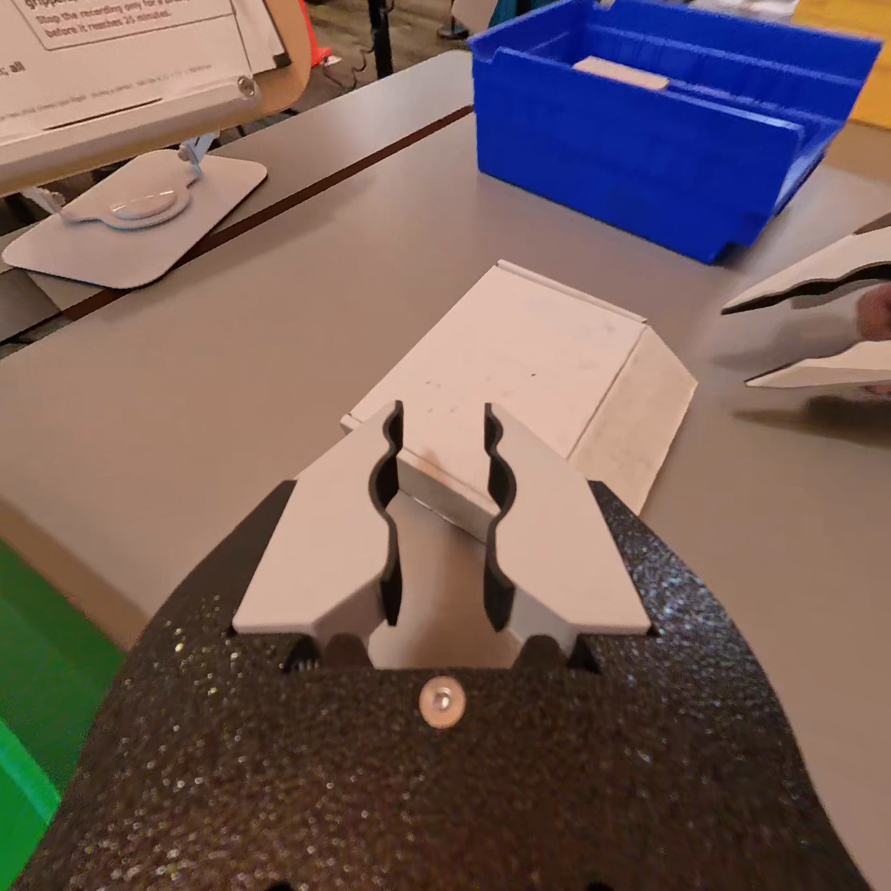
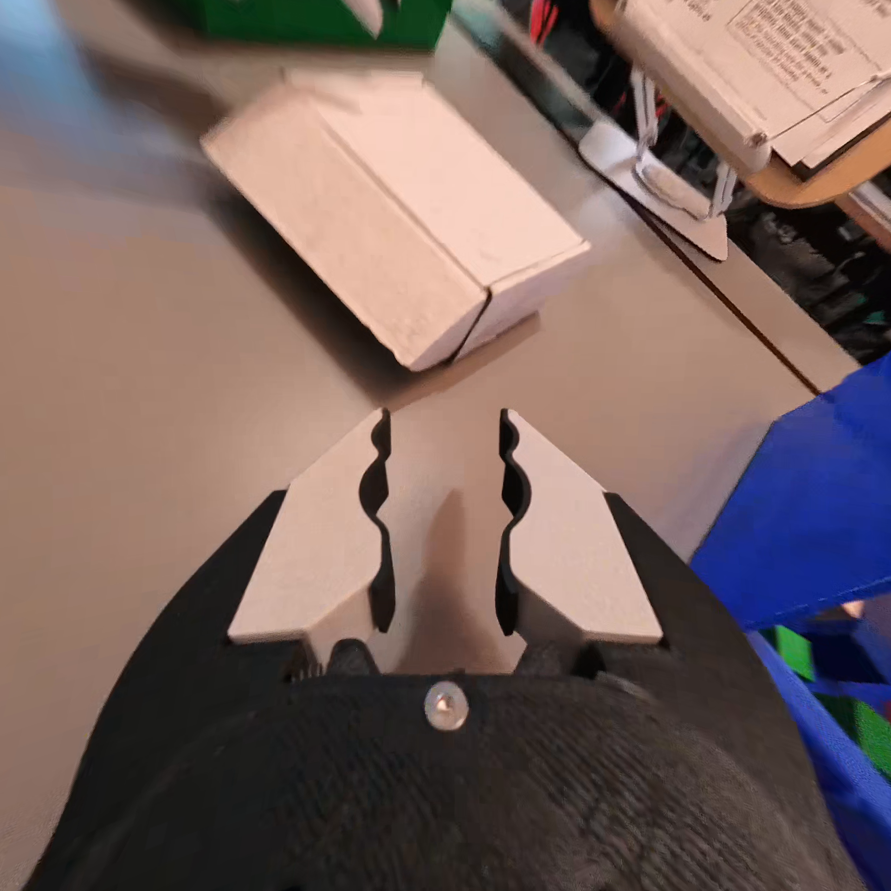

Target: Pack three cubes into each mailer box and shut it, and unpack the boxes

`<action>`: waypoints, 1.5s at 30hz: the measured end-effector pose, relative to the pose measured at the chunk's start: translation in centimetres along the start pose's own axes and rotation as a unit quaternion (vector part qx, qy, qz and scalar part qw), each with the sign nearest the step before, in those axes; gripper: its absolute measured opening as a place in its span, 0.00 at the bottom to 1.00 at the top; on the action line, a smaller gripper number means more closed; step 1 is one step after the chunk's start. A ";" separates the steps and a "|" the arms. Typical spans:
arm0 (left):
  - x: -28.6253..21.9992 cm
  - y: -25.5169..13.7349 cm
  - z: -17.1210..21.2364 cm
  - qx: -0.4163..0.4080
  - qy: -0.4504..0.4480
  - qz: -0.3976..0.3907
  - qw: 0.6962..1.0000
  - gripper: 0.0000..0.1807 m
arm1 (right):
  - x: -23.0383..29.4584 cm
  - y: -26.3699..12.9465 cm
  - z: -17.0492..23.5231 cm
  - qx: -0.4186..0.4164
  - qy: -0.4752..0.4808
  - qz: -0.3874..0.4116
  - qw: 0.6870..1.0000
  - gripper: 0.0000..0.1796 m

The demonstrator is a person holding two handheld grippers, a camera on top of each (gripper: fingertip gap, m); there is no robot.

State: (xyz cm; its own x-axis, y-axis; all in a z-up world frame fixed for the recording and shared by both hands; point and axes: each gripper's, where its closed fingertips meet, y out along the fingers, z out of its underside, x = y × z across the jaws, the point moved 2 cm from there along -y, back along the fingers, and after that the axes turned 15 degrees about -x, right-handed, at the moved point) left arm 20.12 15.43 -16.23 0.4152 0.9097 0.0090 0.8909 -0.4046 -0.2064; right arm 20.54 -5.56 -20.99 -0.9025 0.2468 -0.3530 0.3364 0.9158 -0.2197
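A white mailer box [image 1: 520,366] lies on the grey table [image 1: 241,385] with its lid down. My left gripper [image 1: 442,410] is open and empty, and its fingers straddle the box's near corner; I cannot tell if they touch it. In the right wrist view the same box [image 2: 400,217] lies just ahead of my right gripper [image 2: 444,417], which is open, empty and a short way from the box's near corner. The right gripper's grey fingers [image 1: 815,289] also show at the right edge of the left wrist view. No cube shows clearly.
A blue bin [image 1: 651,144] stands at the back right with a pale flat thing inside; it also shows beside my right gripper [image 2: 795,506]. A green bin [image 1: 29,675] is at my near left. A white document stand [image 1: 135,212] is at the back left.
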 end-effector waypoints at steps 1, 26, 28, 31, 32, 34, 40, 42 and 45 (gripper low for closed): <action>-0.2 -0.1 -0.2 -0.010 -0.009 0.009 1.000 0.18 | -0.1 0.0 -0.6 -0.025 0.029 -0.005 0.999 0.24; -1.7 0.4 5.9 0.047 0.103 0.113 0.987 0.38 | -2.5 7.9 0.2 0.011 0.104 -0.225 0.969 0.36; -1.4 0.6 6.0 0.045 0.130 0.089 0.987 0.34 | -2.6 8.1 0.4 0.003 0.087 -0.203 0.975 0.32; -1.0 0.9 6.1 0.046 0.161 0.057 0.984 0.30 | -2.7 8.4 0.5 0.006 0.056 -0.173 0.983 0.29; -0.9 0.9 6.1 0.046 0.163 0.052 0.984 0.30 | -2.7 8.4 0.6 0.007 0.052 -0.168 0.984 0.28; -0.9 0.9 6.1 0.046 0.164 0.050 0.984 0.30 | -2.7 8.4 0.6 0.009 0.052 -0.164 0.985 0.27; -1.2 0.6 6.3 0.051 0.142 0.091 0.984 0.32 | -2.2 8.1 1.1 0.023 0.052 -0.202 0.978 0.33; -1.4 0.1 6.7 0.061 0.139 0.110 0.982 0.27 | -1.8 7.9 1.8 0.040 0.028 -0.215 0.975 0.28; -1.0 0.3 7.1 0.075 0.160 0.096 0.980 0.23 | -2.3 8.3 1.8 0.037 0.008 -0.200 0.979 0.22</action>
State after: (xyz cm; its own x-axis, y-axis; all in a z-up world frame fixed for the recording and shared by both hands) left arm 18.70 15.05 -23.26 0.6301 0.7327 0.2571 0.7637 -0.5251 -0.3755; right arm 25.86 0.87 -23.66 -0.9699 -0.1221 -0.2106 -0.0278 0.9150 -0.4025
